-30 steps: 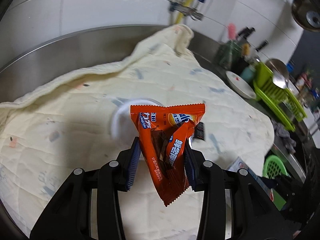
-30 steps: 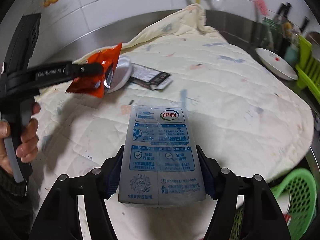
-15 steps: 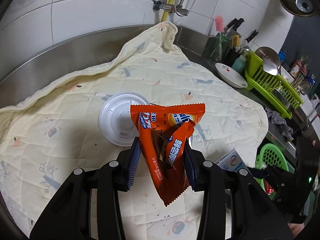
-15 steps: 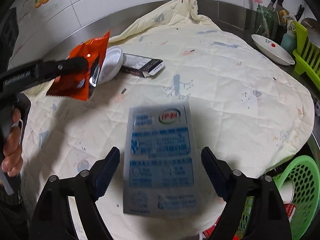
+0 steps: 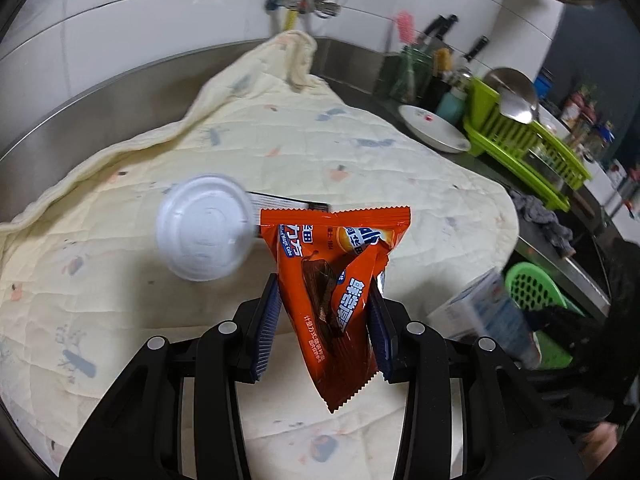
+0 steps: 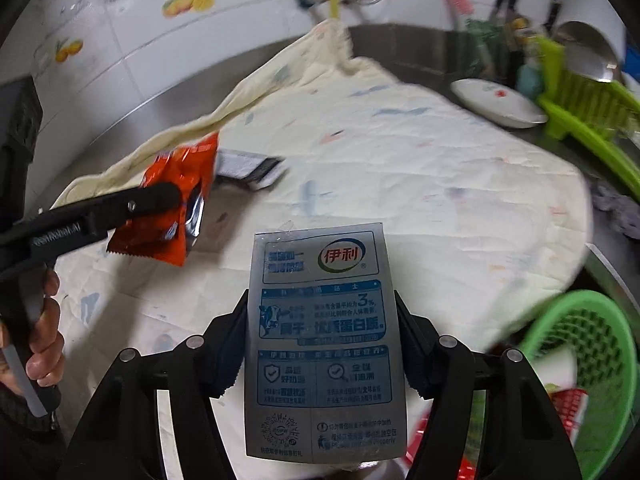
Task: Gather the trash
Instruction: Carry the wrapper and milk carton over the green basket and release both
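Note:
My left gripper (image 5: 324, 308) is shut on an orange snack wrapper (image 5: 336, 280), held above the cream quilted cloth (image 5: 360, 152); the wrapper also shows in the right wrist view (image 6: 176, 204). My right gripper (image 6: 322, 344) is shut on a grey-blue milk carton (image 6: 322, 344), held over the cloth's front edge; the carton also shows in the left wrist view (image 5: 484, 316). A white plastic lid (image 5: 204, 228) and a flat black-and-white packet (image 6: 248, 168) lie on the cloth. A green basket (image 6: 588, 364) holding trash stands low at the right.
A white plate (image 5: 432, 128), a green dish rack (image 5: 520, 136) with a ladle, knives and bottles stand at the back right. Tiled wall and taps (image 5: 300, 0) are behind. A grey rag (image 5: 548, 224) lies on the steel counter.
The right gripper opened briefly half a second ago and has closed on the milk carton again. Both grippers have shifted toward the right, nearer the green basket; the left keeps the orange wrapper.

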`<state>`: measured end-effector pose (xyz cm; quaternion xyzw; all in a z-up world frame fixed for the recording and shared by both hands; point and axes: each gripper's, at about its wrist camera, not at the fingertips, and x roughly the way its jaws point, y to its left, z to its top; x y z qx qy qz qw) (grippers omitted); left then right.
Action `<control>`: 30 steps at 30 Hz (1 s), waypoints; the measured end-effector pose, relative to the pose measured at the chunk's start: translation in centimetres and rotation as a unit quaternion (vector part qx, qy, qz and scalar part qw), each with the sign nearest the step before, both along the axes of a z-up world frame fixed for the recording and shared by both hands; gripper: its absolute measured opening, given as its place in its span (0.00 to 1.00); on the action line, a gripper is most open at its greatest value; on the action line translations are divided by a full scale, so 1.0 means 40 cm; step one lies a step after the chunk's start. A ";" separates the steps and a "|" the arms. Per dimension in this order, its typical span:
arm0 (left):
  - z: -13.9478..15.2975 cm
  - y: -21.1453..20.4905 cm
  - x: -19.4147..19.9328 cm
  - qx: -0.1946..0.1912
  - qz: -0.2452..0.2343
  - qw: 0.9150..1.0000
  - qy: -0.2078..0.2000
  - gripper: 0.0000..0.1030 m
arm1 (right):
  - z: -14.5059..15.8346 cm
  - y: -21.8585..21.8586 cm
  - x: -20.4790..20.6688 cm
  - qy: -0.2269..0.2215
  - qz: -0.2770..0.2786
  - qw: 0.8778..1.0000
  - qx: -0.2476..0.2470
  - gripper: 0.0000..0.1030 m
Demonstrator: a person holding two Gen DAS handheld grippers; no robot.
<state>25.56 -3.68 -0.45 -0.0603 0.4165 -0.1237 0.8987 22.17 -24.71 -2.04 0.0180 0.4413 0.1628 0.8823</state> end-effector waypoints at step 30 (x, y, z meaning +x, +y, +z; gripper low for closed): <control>-0.093 -0.709 -0.110 -0.001 -0.243 0.969 0.043 0.43 | -0.089 -0.627 -0.258 0.027 -0.269 0.961 -0.057 0.75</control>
